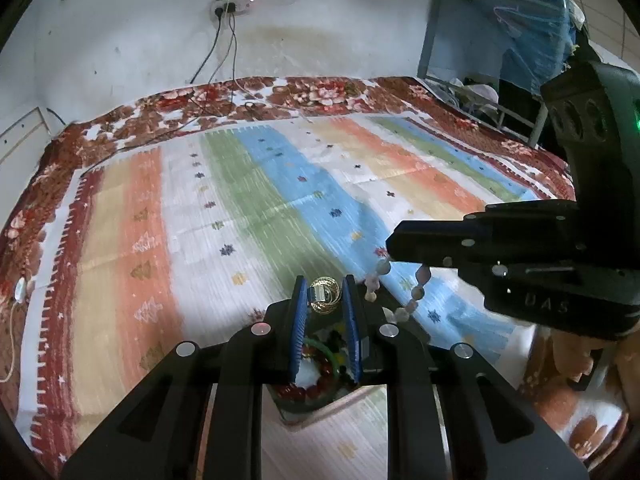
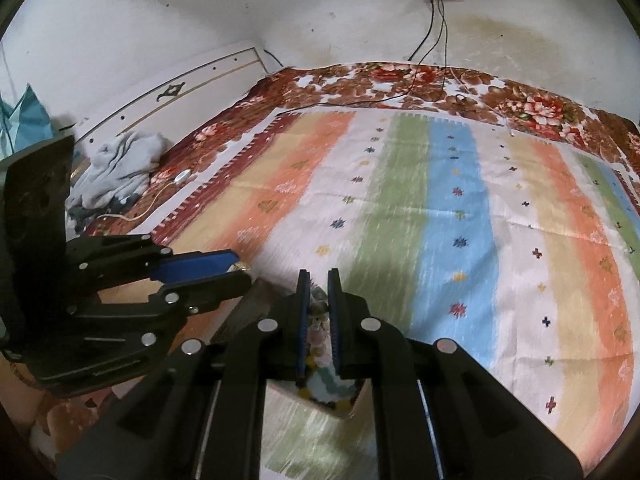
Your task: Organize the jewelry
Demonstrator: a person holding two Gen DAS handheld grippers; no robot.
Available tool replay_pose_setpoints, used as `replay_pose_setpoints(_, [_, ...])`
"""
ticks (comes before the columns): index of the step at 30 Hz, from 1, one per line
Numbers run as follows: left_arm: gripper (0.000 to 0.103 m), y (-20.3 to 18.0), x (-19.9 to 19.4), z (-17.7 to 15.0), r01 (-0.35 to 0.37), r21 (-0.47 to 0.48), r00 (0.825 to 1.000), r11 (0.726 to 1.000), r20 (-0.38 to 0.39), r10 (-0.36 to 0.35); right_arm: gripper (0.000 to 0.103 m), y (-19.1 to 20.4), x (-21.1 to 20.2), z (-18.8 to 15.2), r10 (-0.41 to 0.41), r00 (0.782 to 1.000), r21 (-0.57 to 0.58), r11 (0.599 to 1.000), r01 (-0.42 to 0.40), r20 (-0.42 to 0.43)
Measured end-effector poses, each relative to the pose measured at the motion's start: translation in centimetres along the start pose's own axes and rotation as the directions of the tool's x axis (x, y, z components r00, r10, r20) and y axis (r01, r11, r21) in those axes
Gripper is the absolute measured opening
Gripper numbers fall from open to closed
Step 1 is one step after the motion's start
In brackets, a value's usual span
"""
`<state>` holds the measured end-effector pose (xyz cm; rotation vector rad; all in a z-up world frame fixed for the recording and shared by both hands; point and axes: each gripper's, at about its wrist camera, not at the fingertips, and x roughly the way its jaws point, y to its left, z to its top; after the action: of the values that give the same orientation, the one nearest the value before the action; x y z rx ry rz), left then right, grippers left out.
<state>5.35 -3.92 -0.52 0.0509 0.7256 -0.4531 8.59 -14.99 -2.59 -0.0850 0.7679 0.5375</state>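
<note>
Left gripper (image 1: 325, 294) clamps one gold ring (image 1: 325, 295), its face upright; right gripper (image 2: 319, 300) — pinched together on one pale bead strand (image 1: 400, 296) hanging downward — both above the box (image 1: 312, 384).

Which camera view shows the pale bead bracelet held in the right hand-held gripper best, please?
The left wrist view: the pale bead bracelet hangs in a loop below the right hand-held gripper, seen side-on. The right wrist view shows only a few beads wedged between its blue pads.
</note>
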Motion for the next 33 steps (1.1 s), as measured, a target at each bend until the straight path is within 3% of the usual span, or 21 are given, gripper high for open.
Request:
replay_pose_setpoints(9, [0.018, -0.3, 0.4, -0.5, -0.007, 0.012, 1.000, 1.000, -0.020, 0.007, 0.010, 0.4, -0.2, -0.5, 0.001, 1.000, -0.003, 1.000, -0.001, -0.004])
replay_pose_setpoints(11, [0.018, -0.2, 0.6, -0.6, -0.011, 0.012, 0.999, 1.000, -0.036, 0.012, 0.014, 0.2, -0.2, -0.6, -0.002, 1.000, 0.007, 1.000, 0.002, 0.000])
replay_pose_setpoints(13, [0.023, -0.2, 0.9, -0.7, -0.020, 0.014, 0.998, 1.000, -0.055, 0.021, 0.049, -0.1, -0.4, -0.5, -0.029, 0.999, 0.004, 1.000, 0.029, 0.016])
replay_pose_setpoints(21, [0.056, -0.2, 0.6, -0.9, -0.035, 0.017, 0.998, 0.999, -0.061, 0.036, 0.054, -1.8, -1.8, -0.8, -0.058, 0.996, 0.050, 0.997, 0.055, 0.062])
replay_pose_setpoints(23, [0.064, -0.2, 0.3, -1.0, -0.038, 0.012, 0.998, 0.999, -0.056, 0.038, 0.066, -2.0, -2.2, -1.1, -0.067, 0.995, 0.051, 0.997, 0.063, 0.079])
replay_pose_setpoints(27, [0.087, -0.3, -0.6, -1.3, -0.062, 0.009, 0.998, 0.998, -0.020, 0.062, 0.077, -2.2, -3.4, -2.0, -0.077, 0.990, 0.058, 0.996, 0.071, 0.114])
replay_pose_setpoints(31, [0.097, -0.3, -1.2, -1.6, -0.077, 0.000, 0.997, 0.997, 0.004, 0.077, 0.091, -2.2, -4.3, -2.9, -0.091, 0.987, 0.054, 0.995, 0.084, 0.135])
replay_pose_setpoints(33, [0.097, -0.5, -1.5, -1.7, -0.087, -0.001, 0.996, 0.996, 0.010, 0.087, 0.093, -2.0, -4.8, -3.4, -0.090, 0.985, 0.051, 0.995, 0.083, 0.146])
